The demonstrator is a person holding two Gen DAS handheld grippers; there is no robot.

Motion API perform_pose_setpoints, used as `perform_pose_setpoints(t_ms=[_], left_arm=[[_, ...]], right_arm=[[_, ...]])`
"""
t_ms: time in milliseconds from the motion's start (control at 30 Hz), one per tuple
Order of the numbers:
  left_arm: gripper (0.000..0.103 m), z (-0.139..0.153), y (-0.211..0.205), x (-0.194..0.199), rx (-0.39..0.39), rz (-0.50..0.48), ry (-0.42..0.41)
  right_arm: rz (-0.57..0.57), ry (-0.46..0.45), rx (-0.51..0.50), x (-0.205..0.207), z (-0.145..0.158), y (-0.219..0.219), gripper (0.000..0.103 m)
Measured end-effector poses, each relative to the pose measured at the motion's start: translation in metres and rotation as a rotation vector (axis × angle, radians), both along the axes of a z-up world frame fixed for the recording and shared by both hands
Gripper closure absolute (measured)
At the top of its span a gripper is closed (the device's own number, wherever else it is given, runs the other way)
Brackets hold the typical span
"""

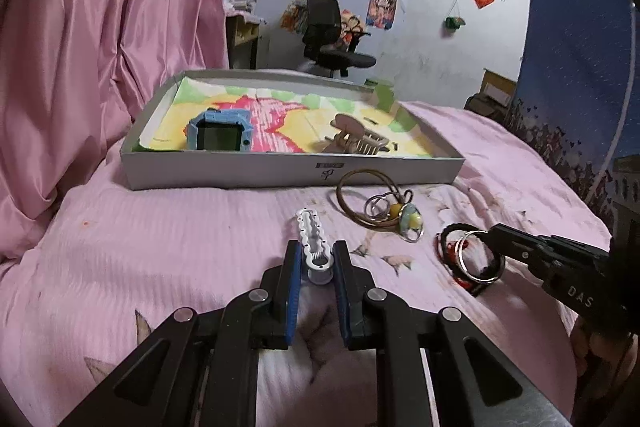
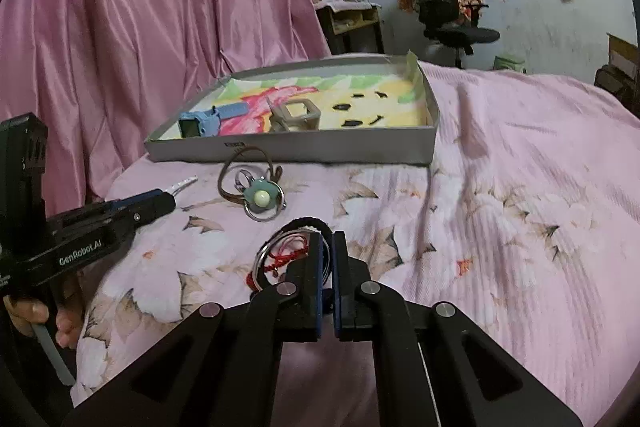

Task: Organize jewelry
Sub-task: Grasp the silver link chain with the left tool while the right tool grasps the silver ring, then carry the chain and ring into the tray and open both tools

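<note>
A home bedroom: a bed under a pink floral bedspread [image 2: 500, 187], a pink curtain [image 1: 100, 27], an office chair [image 1: 328, 31], and posters [image 1: 382, 9] taped to the wall.

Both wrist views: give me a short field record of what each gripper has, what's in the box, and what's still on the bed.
left gripper: shut on white hair clip
right gripper: shut on bundle of rings and red cord
box: holds blue smartwatch and beige claw clip
still on bedspread: brown cord loop with rings and pale green charm
</note>
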State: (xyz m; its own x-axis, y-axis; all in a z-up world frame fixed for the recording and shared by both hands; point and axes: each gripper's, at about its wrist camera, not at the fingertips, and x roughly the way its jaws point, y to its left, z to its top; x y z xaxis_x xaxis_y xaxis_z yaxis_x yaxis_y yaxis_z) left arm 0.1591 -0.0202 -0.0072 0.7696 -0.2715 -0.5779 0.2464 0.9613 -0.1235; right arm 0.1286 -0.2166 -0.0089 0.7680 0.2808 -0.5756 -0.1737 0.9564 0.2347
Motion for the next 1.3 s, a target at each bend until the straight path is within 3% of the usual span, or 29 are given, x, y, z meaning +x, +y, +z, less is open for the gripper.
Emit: perform_pose_setpoints(t_ms=[200,500,1033,1300], left_arm=[[0.088,0.0,-0.002,-0.006,0.0,-0.025,-0.024],[0.088,-0.002,-0.002,-0.007,-0.007,-0.032,-0.024],[0.088,-0.006,-0.005,-0.009,-0.023,-0.039,-0.02],[0.088,-0.005,-0.004,-0.009,-0.02,-0.041,-0.03]], right_arm=[[0.01,-0.015,-0.003,-0.001,0.004,0.002,0.099],[0.058,0.047,-0.033,-0.003,-0.003,0.012,0.099],[0.088,0.061,-0.146,-0.01,-0.002,0.025,0.098],[0.109,0.029,-0.256,-0.018,0.002,0.042,0.098]])
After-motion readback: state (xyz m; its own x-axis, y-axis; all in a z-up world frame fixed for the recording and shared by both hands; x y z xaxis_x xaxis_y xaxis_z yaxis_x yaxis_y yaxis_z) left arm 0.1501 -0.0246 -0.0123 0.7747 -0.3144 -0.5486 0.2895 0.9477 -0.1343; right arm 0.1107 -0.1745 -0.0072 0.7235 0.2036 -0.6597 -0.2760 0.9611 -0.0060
